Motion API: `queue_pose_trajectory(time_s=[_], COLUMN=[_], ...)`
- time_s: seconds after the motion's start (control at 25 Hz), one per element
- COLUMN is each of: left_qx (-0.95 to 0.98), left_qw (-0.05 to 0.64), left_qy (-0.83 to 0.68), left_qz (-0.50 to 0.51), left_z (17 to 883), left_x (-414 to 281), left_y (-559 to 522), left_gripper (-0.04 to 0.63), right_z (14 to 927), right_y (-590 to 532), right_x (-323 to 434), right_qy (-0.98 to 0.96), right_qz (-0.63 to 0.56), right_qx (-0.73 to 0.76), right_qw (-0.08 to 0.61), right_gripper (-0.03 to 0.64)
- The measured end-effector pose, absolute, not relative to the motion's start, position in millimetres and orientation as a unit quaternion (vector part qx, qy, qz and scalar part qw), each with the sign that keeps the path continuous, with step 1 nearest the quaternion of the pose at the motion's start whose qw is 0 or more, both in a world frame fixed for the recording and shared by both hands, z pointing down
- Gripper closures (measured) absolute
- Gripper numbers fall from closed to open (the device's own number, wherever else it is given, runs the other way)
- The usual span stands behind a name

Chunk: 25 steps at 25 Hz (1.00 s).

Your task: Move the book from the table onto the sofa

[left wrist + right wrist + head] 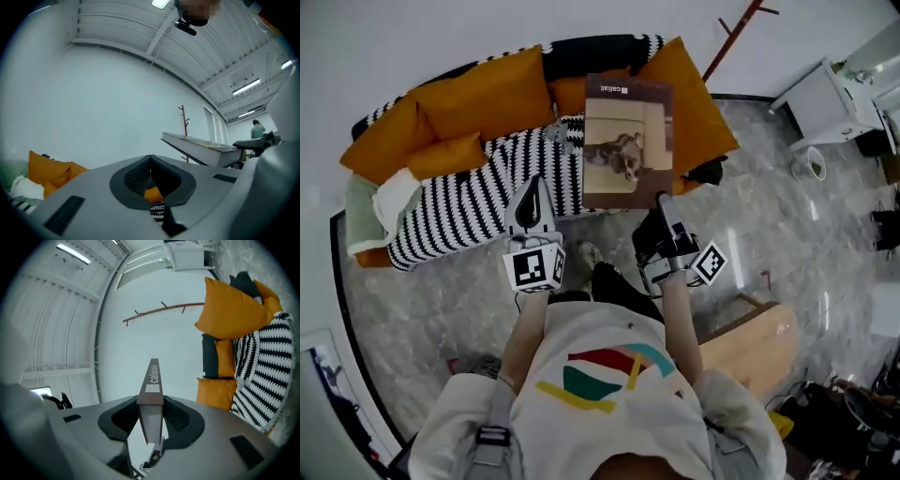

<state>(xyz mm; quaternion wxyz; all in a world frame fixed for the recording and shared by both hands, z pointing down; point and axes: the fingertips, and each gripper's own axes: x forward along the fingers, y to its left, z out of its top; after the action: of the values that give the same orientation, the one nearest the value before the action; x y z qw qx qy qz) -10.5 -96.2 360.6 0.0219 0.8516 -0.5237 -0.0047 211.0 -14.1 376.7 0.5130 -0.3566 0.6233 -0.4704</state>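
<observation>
Here, right gripper [663,202] jaws clamped on book [627,141], near sofa [469,202], left gripper [534,189] jaws together, empty

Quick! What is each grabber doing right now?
Left gripper: closed, holding nothing.
Right gripper: closed on the book.
</observation>
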Motion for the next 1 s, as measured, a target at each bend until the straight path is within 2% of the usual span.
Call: queue_pose_trajectory(time_s=[0.52, 0.76, 1.0], left_qx=[0.733, 0.688, 0.677], left_qw=[0.001, -0.009, 0.007], left_qy=[-0.680, -0.725, -0.735], left_qz=[0.002, -0.017, 0.021], left_z=[346.4, 334.0, 391.3], left_x=[-120.3, -126.0, -186.4], left_y=[-168.4, -173.3, -203.3], left_gripper=[0.594, 0.594, 0.594], right_z=[390.8, 406.9, 462.2], right_y=[-151.4, -175.9, -241.1], right_x=[117.7, 119.4, 39.2], right_qy=[0.658, 0.680, 0.662], right_qz=[-0.578, -0.594, -0.634], right_qx=[-0.218, -0.188, -0.172], right_qw=[0.430, 0.387, 0.361], right_gripper=[0.459, 0.459, 0.459])
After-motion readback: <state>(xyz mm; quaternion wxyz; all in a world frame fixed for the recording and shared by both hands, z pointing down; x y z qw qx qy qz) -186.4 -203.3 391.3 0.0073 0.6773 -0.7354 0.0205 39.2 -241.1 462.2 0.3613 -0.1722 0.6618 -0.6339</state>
